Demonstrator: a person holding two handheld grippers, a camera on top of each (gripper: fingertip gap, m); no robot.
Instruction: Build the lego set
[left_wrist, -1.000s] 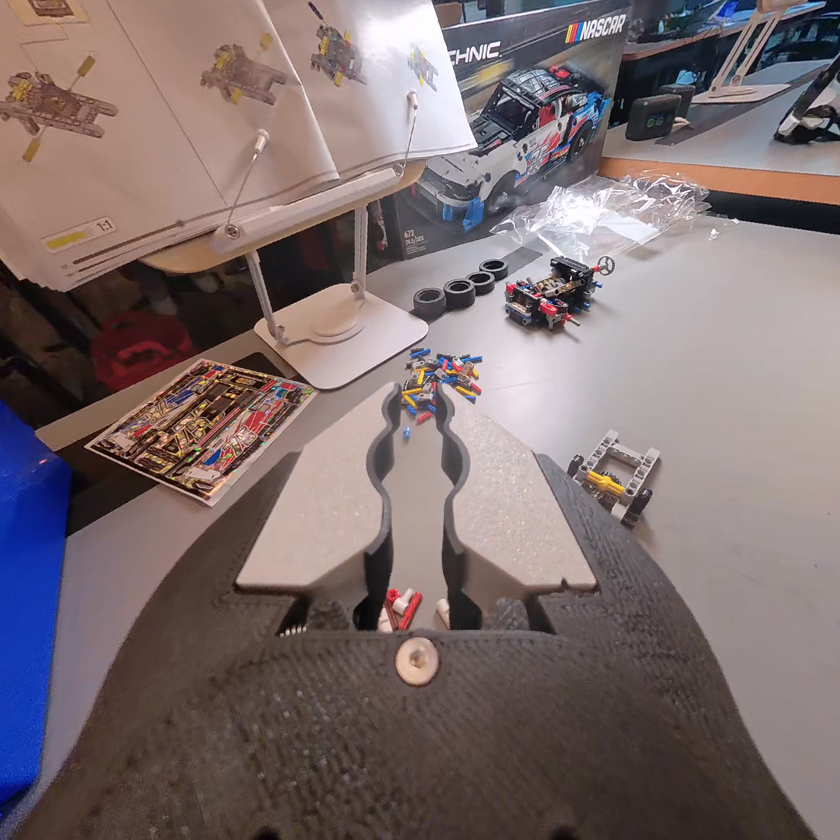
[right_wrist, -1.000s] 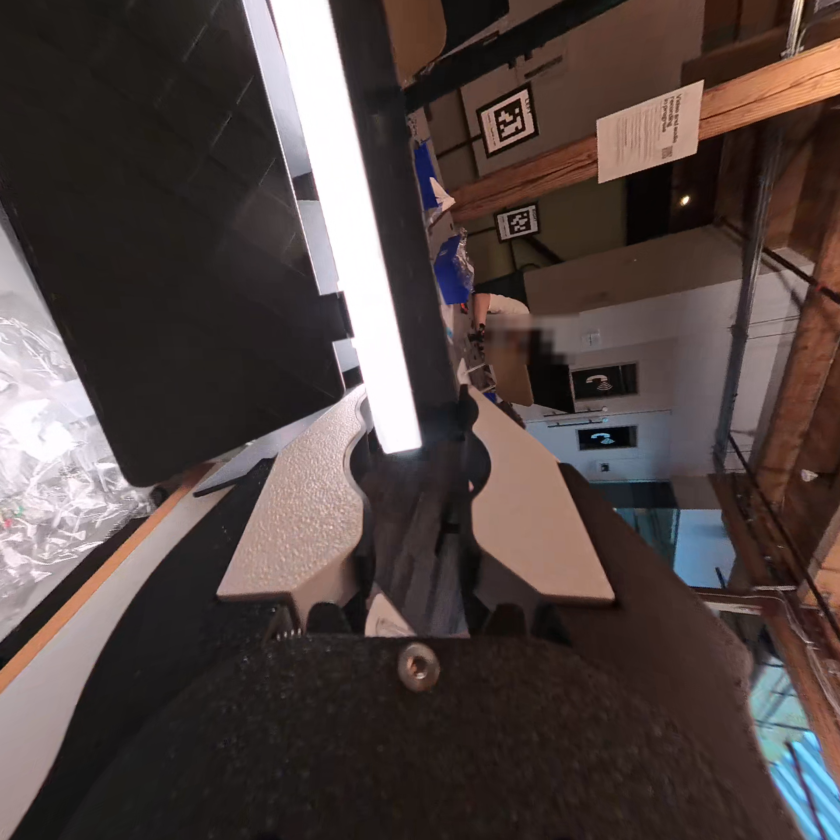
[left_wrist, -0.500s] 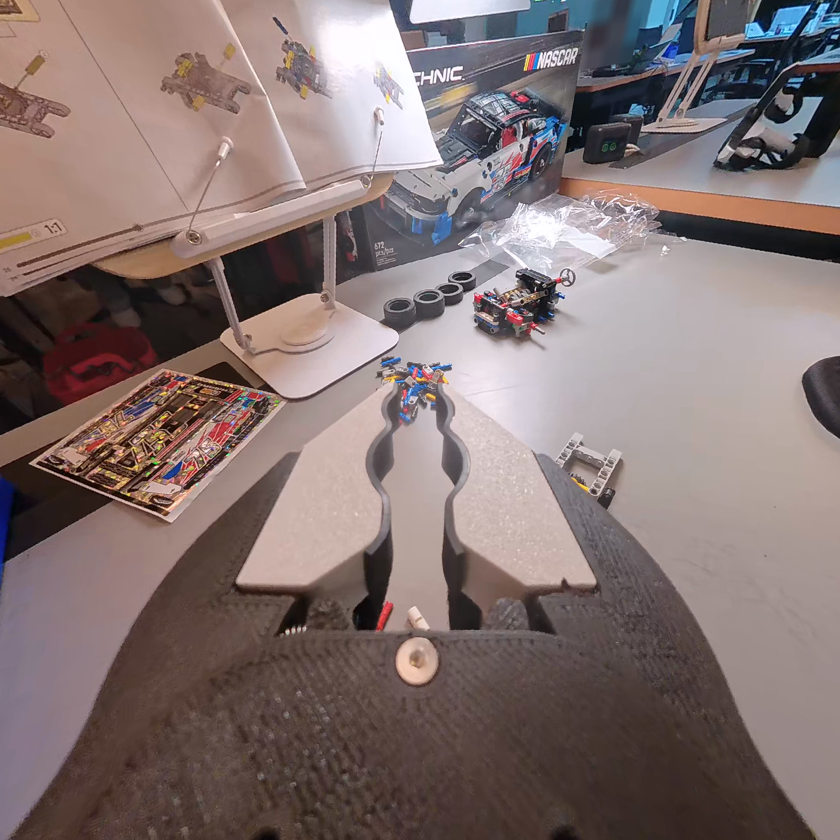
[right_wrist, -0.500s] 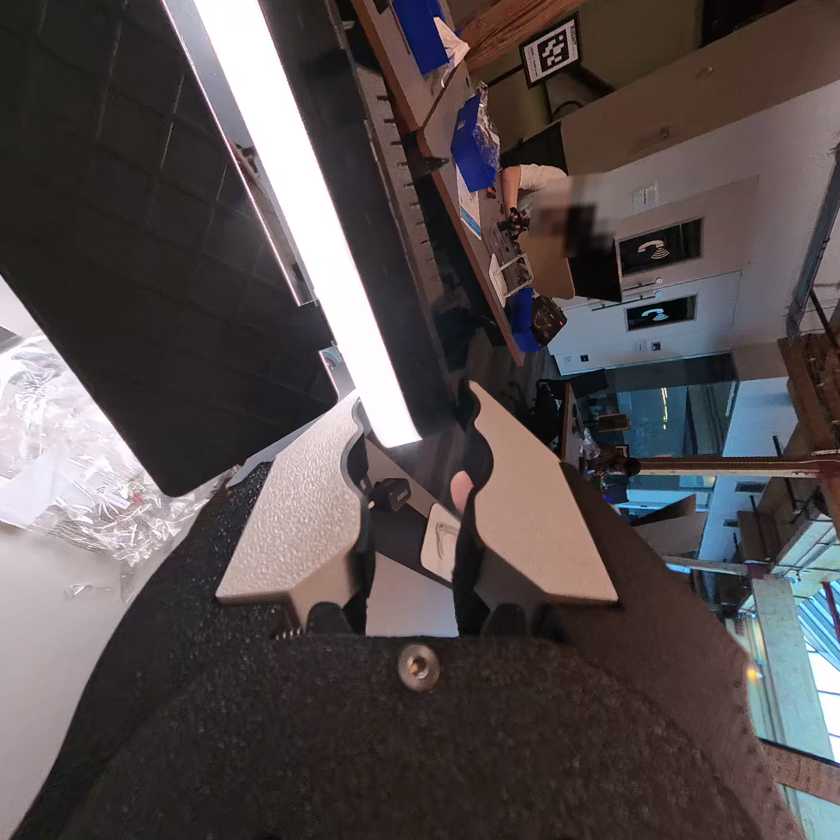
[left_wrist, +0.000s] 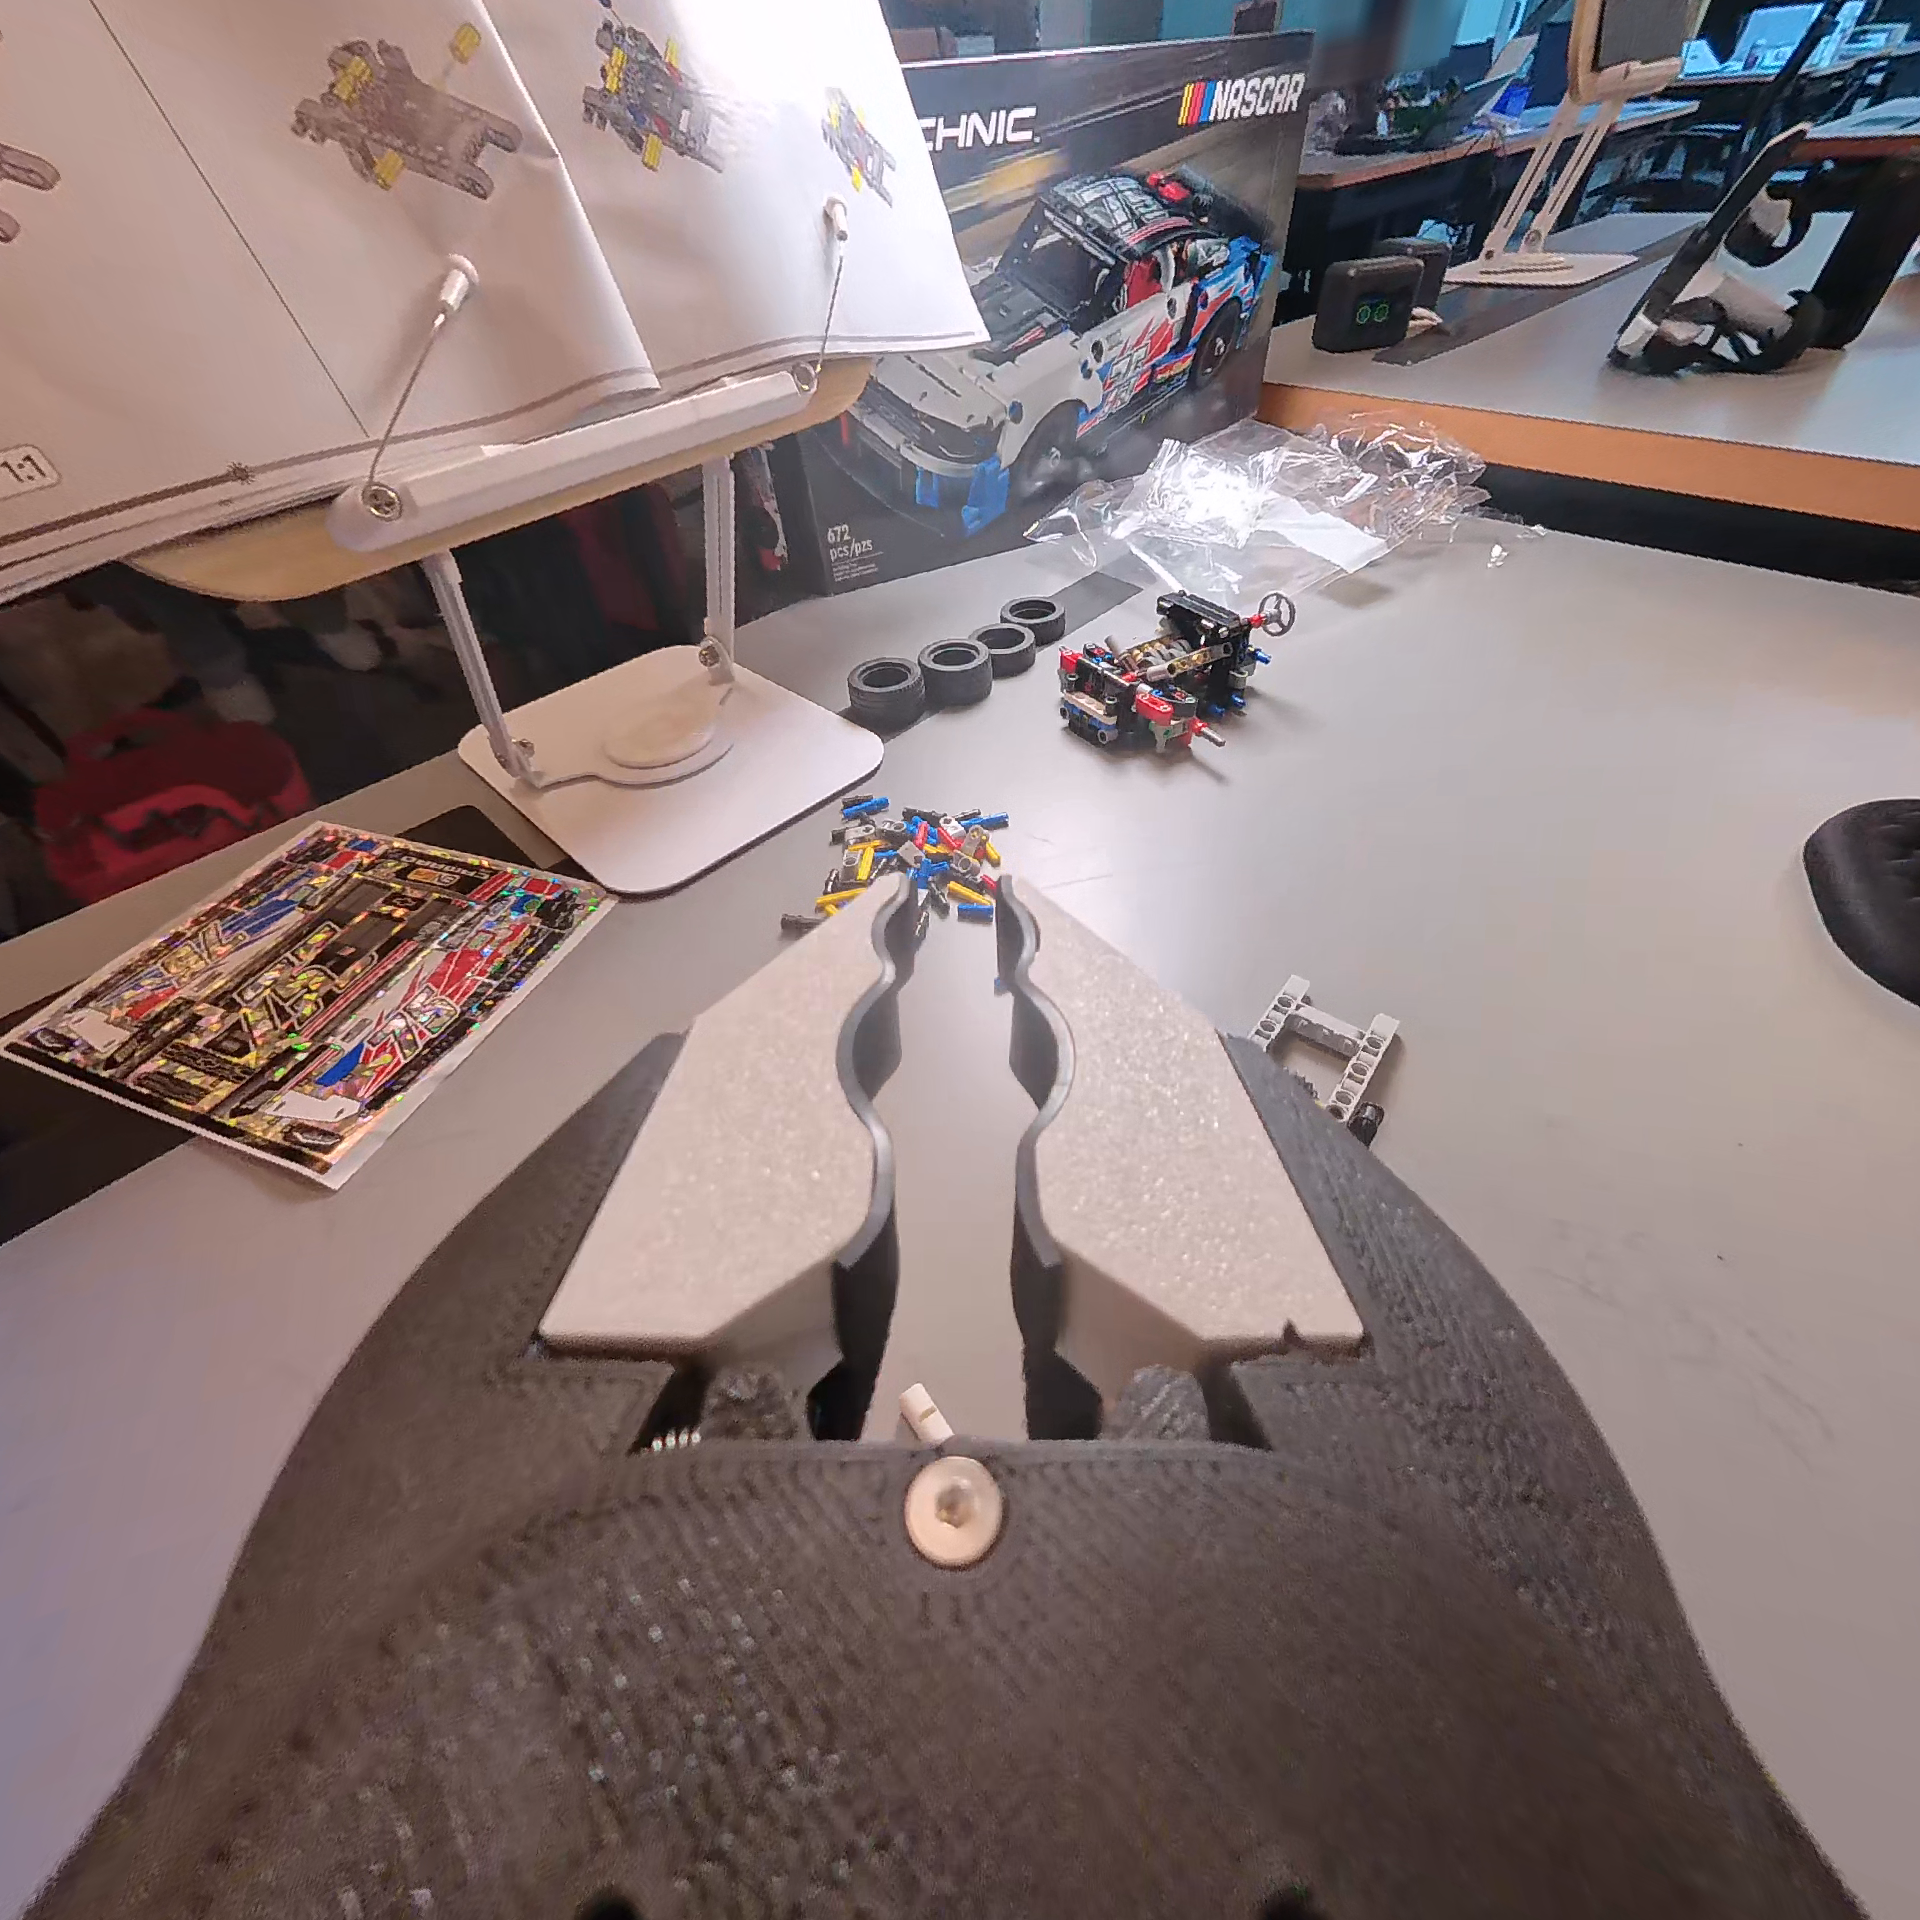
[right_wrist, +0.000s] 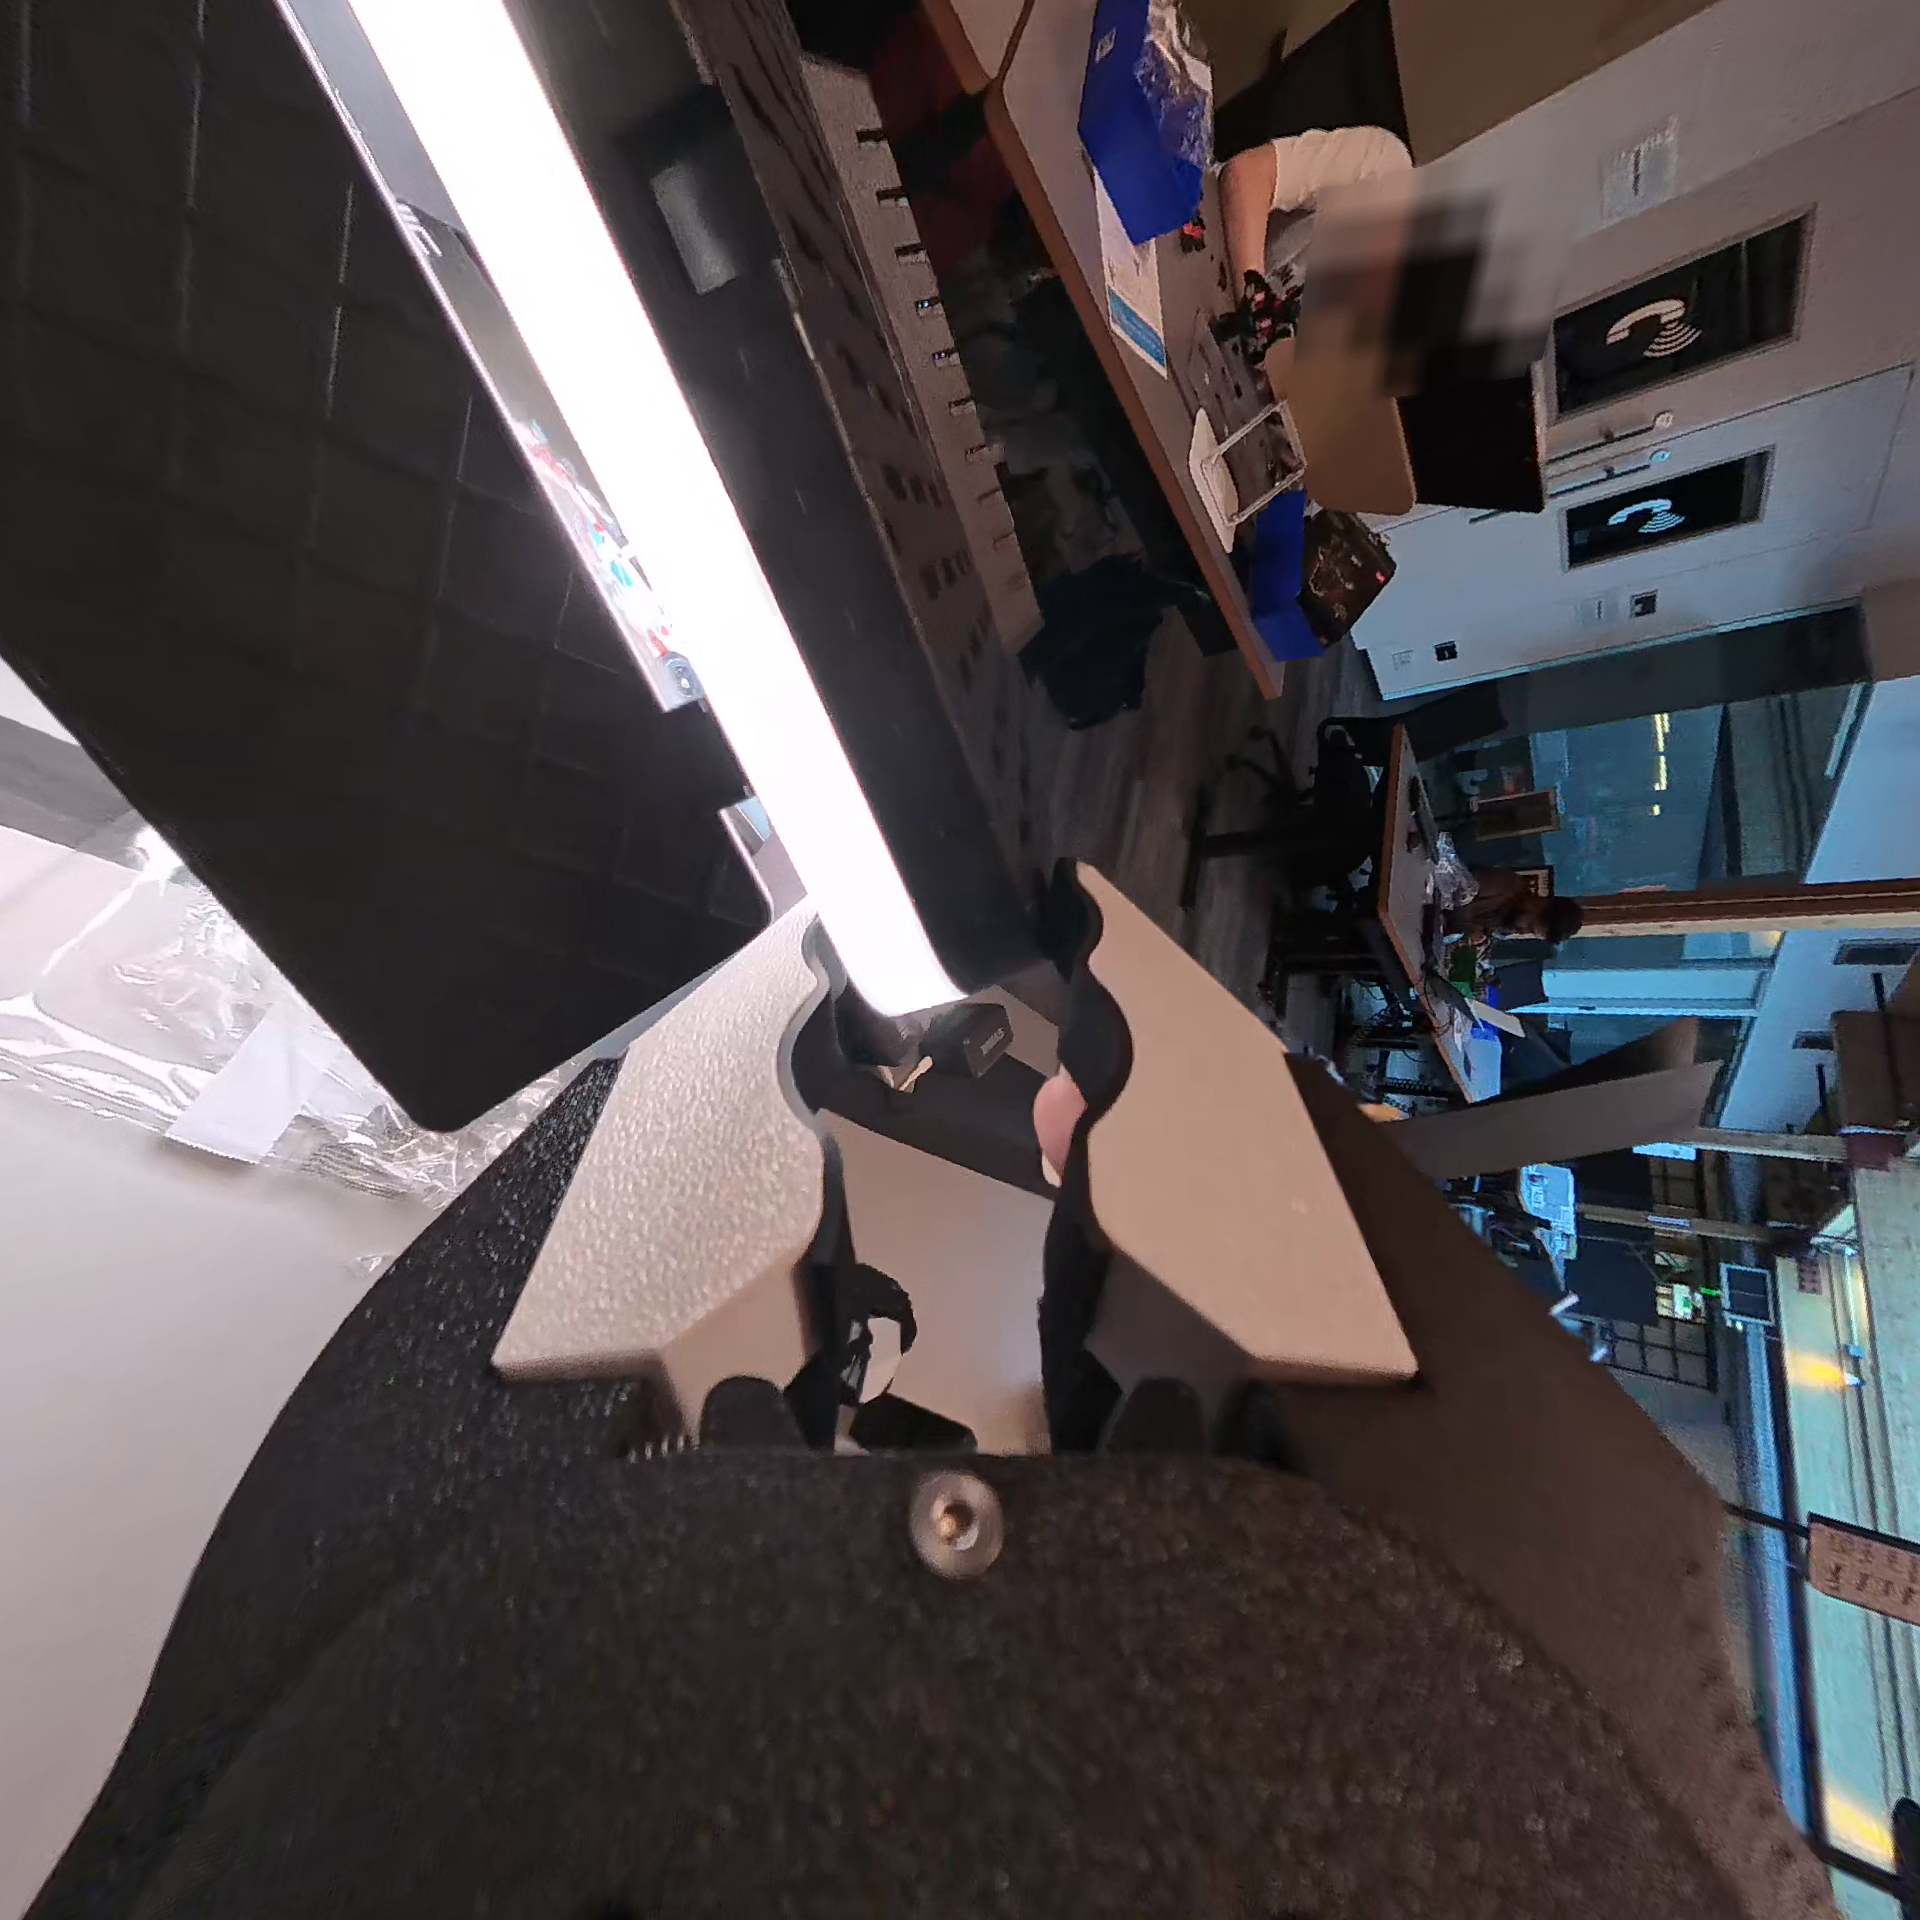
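In the left wrist view my left gripper (left_wrist: 954, 904) is open and empty, held above the grey table (left_wrist: 1507, 935) just short of a pile of small coloured Lego pins (left_wrist: 914, 842). A partly built chassis (left_wrist: 1164, 675) stands farther back, with a row of black tyres (left_wrist: 956, 660) to its left. A light grey frame piece (left_wrist: 1325, 1039) lies to the right of my fingers. My right gripper (right_wrist: 945, 925) is open and empty, rolled on its side and pointing off the table into the room; its dark body shows at the right edge of the left wrist view (left_wrist: 1870, 904).
An instruction booklet (left_wrist: 416, 208) sits on a white stand (left_wrist: 675, 769) at the left. A shiny sticker sheet (left_wrist: 301, 997) lies in front of it. The set's box (left_wrist: 1091, 291) and empty plastic bags (left_wrist: 1268, 488) are at the back. A small white piece (left_wrist: 920, 1408) lies under my left gripper. Left tips to right tips: about 65 centimetres.
My left gripper has drawn back from the pin pile, which now lies beyond the fingertips. The right gripper has swung downward and now shows at the right edge of the left view.
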